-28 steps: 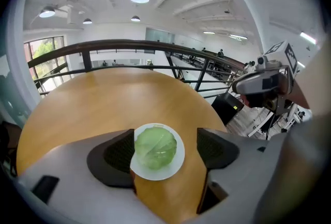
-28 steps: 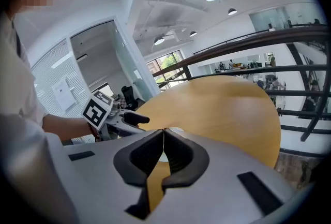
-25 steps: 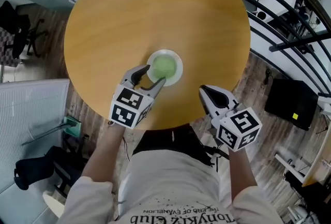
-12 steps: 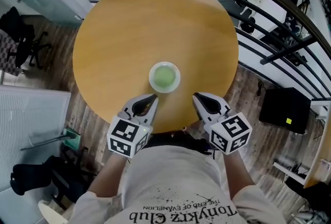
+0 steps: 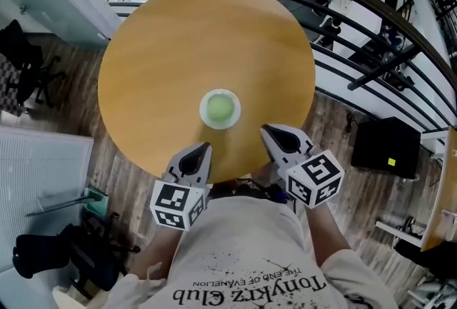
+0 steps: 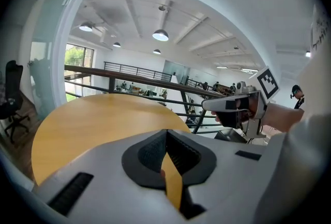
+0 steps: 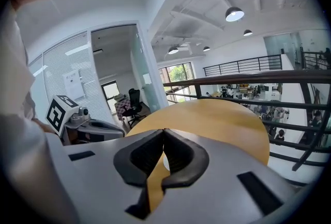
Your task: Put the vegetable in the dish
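- The left claw (image 5: pixel 203 150) is closed tight on nothing, at the near edge of the round tabletop (image 5: pixel 164 36), close to the person's body.
- The right claw (image 5: pixel 265 131), just beside it, is likewise together and empty.
- The pale green vegetable (image 5: pixel 219 108) lies in the white dish (image 5: pixel 204 99), ahead of both claws, between them and well apart from each.
- From above it looks roundish; I cannot tell a long axis or a pointing end.
- It is probably light, a little soft and perhaps slippery. A gentle hold across its middle from above would suit, clear of the dish rim.
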{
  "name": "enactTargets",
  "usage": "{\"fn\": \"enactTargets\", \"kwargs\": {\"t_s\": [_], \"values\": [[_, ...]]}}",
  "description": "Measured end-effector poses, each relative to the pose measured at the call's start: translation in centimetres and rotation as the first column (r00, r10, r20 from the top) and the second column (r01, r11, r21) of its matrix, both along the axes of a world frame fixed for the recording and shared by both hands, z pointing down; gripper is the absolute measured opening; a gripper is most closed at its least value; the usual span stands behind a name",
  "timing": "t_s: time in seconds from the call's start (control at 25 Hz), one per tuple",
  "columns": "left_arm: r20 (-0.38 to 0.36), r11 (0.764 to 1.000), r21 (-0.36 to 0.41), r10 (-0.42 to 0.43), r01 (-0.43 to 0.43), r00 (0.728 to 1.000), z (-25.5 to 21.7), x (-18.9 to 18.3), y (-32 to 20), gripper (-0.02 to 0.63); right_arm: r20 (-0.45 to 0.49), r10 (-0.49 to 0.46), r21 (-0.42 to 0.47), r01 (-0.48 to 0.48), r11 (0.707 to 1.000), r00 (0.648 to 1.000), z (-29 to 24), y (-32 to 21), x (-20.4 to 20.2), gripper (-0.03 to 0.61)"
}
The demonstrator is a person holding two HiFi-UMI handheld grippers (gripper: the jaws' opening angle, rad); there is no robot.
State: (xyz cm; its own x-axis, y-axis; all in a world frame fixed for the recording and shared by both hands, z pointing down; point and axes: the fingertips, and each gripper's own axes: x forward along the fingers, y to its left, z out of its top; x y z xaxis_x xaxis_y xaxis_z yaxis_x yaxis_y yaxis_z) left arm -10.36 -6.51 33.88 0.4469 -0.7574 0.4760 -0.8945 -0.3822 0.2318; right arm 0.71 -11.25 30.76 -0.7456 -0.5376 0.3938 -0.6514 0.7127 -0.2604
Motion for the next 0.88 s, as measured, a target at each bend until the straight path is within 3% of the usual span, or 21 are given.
{"fn": "enactTargets", "kwargs": {"t_s": [0.24, 0.88], "values": [[0.073, 0.999, 0.033, 0.008, -0.01, 0.997, -0.5, -1.1, -0.4, 0.023, 0.0, 0.024, 0.007, -0.024, 1.0, 1.0, -0.3, -0.4, 0.6, 0.023], [0.05, 0.999, 0.007, 0.038, -0.038, 0.998, -0.3, -0.5, -0.6, 0.023, -0.003, 0.019, 0.005, -0.019, 1.0, 1.0, -0.5, -0.7, 0.8, 0.023]]}}
